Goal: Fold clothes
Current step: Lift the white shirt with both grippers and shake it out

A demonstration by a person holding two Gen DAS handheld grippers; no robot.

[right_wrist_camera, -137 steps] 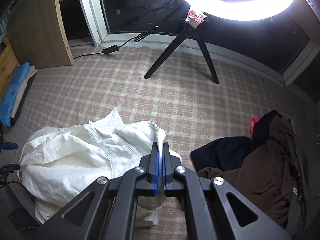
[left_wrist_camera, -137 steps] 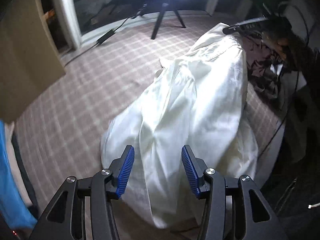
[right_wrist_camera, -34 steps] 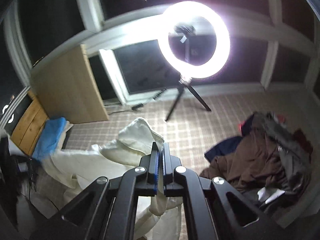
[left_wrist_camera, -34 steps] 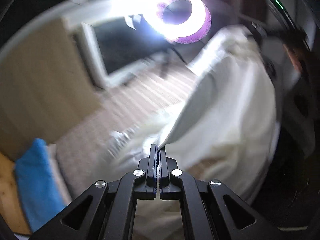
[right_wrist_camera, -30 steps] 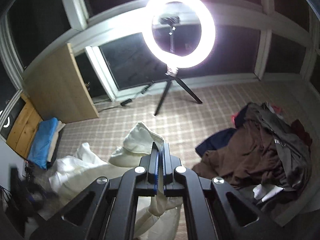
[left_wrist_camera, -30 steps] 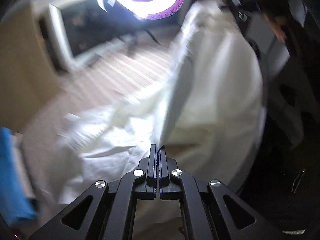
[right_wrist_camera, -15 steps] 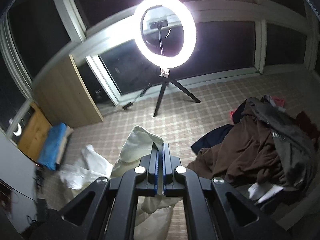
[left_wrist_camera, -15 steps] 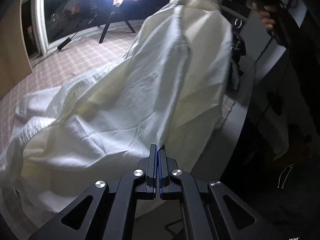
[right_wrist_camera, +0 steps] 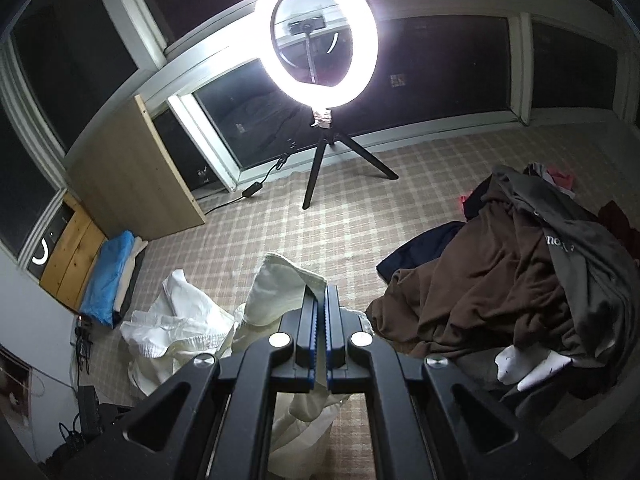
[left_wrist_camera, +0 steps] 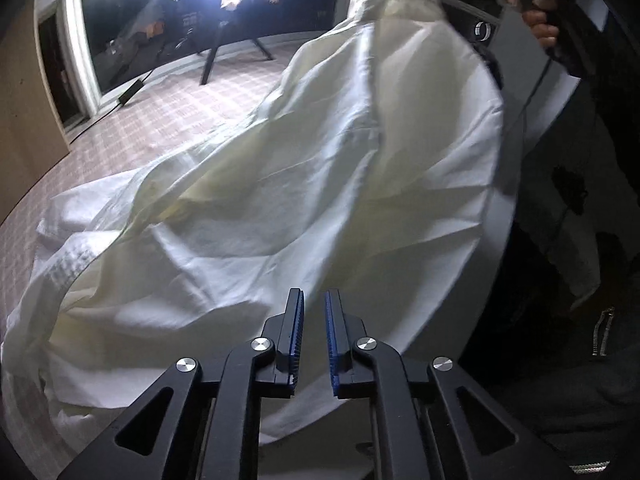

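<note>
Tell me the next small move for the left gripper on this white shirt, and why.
Probably close the left gripper on a fresh edge of the white shirt. Its jaws stand apart with nothing between them, and the cloth lies just ahead of them. The right gripper is shut on a raised corner, so the shirt hangs from one point and cannot be spread flat.

It was a room in a home at night: dark windows (right_wrist_camera: pixel 440 72), a plaid-covered surface (right_wrist_camera: pixel 320 224), a ring light (right_wrist_camera: pixel 316 44) on a tripod, heaped clothes (right_wrist_camera: pixel 500 280) at right, a wooden cabinet (right_wrist_camera: pixel 132 184) far left.
</note>
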